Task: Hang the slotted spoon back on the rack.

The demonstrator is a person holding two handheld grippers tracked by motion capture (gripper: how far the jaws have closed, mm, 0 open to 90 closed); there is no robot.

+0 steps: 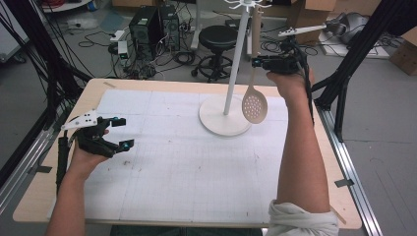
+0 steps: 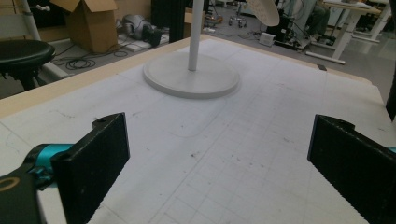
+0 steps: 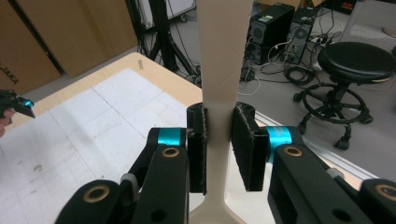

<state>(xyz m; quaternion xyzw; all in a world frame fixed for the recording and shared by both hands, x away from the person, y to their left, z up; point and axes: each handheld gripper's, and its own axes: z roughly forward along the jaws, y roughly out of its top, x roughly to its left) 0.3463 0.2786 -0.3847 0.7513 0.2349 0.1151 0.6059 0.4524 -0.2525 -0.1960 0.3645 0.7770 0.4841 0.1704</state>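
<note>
A white gridded sheet covers most of the pale wooden surface. Beyond its far edge a black round stool stands on the grey floor, with two dark computer towers just left of it amid loose cables. Cardboard boxes sit farther back at the right.

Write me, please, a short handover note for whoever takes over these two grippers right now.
Right gripper: shut on the handle of the slotted spoon, held up beside the white stand's pole, bowl hanging down above the stand's base.
Left gripper: open, holding nothing, low over the paper-covered table at the left.
Done: spoon gripped and raised.
Left: whether the handle's top is on one of the stand's hooks I cannot tell; probably hang it and let go.
</note>
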